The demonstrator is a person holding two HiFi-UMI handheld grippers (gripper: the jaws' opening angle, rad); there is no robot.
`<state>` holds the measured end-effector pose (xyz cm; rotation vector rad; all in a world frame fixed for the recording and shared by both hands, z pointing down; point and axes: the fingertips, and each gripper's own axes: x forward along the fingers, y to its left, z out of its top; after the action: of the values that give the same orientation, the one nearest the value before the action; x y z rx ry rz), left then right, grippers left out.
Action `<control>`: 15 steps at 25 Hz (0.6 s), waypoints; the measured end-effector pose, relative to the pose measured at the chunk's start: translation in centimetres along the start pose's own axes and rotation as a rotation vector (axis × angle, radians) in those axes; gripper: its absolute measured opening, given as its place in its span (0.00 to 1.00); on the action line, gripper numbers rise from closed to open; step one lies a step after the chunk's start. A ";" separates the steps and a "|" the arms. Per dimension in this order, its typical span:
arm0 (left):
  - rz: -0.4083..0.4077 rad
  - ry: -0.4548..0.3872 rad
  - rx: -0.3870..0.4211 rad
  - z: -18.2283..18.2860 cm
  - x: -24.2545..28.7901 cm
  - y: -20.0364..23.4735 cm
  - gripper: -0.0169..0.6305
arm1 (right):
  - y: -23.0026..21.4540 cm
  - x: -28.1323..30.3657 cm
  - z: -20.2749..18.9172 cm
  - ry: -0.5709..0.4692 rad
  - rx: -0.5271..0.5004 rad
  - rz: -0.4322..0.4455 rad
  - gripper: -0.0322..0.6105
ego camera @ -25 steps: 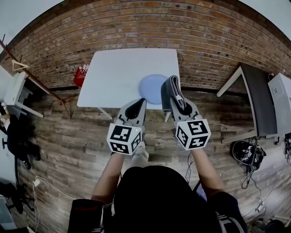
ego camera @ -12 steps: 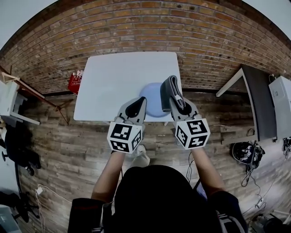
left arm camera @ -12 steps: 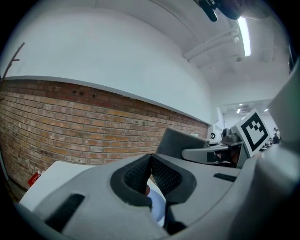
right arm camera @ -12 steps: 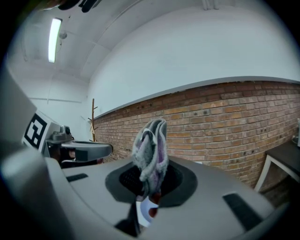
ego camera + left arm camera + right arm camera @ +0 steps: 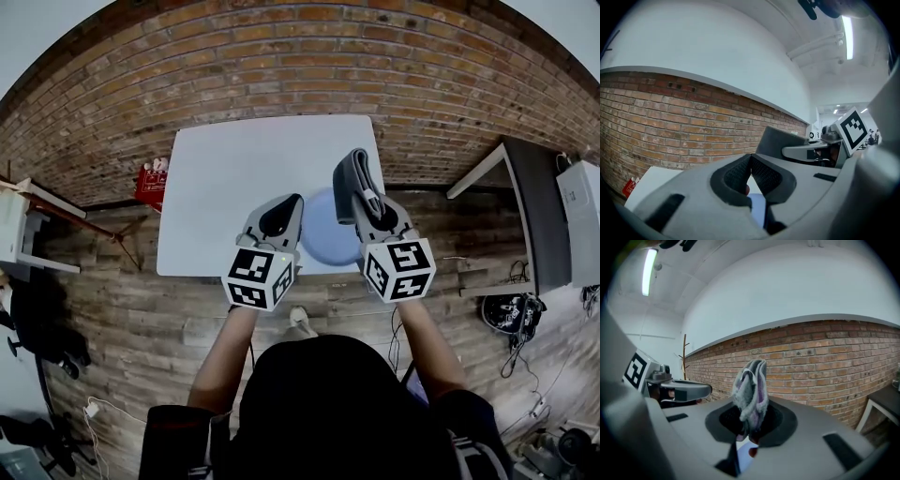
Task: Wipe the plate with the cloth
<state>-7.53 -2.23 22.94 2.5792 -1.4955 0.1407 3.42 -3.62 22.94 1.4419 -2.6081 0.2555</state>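
A pale blue plate [image 5: 328,234] lies on the white table [image 5: 225,187] near its front edge, partly hidden behind both grippers. My right gripper [image 5: 359,192] is shut on a folded grey cloth [image 5: 352,178], which stands up from the jaws above the plate's right side; the cloth [image 5: 751,392] also shows in the right gripper view. My left gripper [image 5: 281,212] is shut with nothing in it, hovering at the plate's left edge. In the left gripper view its pads [image 5: 761,174] meet, and a sliver of the plate [image 5: 757,211] shows below.
A brick wall [image 5: 281,66] runs behind the table. A red object [image 5: 150,183] sits on the floor by the table's left side. A dark bench [image 5: 539,206] stands at the right. Wood plank floor [image 5: 141,309] lies all around, with cables and a bag at lower right.
The view has closed in on the table: the plate now lies under and between the grippers. Both grippers kept their states, the right still holding the cloth.
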 end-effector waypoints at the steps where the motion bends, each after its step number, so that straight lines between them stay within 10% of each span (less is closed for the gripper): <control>1: -0.006 0.001 -0.002 0.0 0.3 0.7 0.05 | 0.0 0.6 0.1 0.003 0.000 -0.006 0.13; 15: -0.121 0.072 -0.034 -1.7 3.9 5.3 0.05 | 0.7 6.0 -1.1 0.076 -0.008 -0.069 0.13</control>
<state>-10.23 -7.83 25.66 2.5998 -1.3027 0.1903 -0.31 -7.93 25.24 1.4865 -2.4920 0.2854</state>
